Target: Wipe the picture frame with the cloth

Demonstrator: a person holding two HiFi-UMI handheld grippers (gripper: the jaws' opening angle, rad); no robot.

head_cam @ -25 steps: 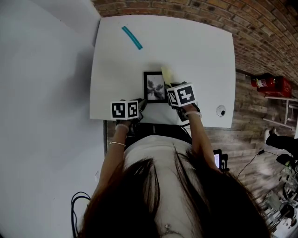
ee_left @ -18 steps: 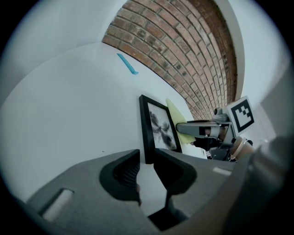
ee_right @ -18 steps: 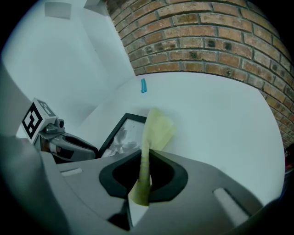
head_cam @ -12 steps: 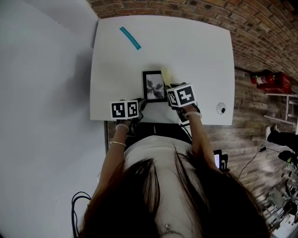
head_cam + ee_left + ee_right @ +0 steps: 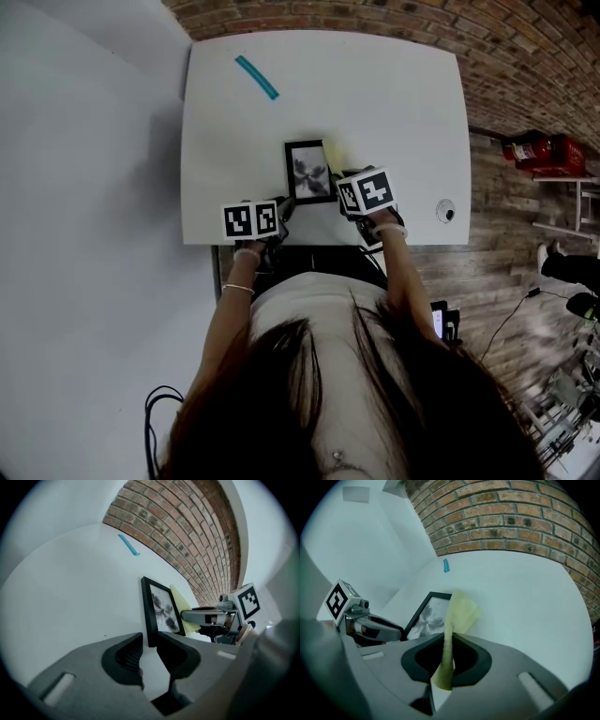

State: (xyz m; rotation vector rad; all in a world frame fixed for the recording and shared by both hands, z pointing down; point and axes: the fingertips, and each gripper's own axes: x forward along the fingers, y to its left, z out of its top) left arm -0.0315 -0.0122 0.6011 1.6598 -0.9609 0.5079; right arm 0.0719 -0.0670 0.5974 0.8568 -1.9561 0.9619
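Flat on the smooth white worktop (image 5: 394, 103) lies the picture frame (image 5: 161, 611), a slim black rectangle around a grey, blotchy print. The left gripper (image 5: 149, 641) has its jaws drawn in to a narrow slot, pinching the frame's near left corner. The right gripper (image 5: 448, 644) is clamped tight on the cloth (image 5: 459, 611), a soft pale-yellow rag with a fine weave, which bunches above the jaws and flops onto the frame's right edge. Both forearms reach forward side by side, wrists at the worktop's near edge.
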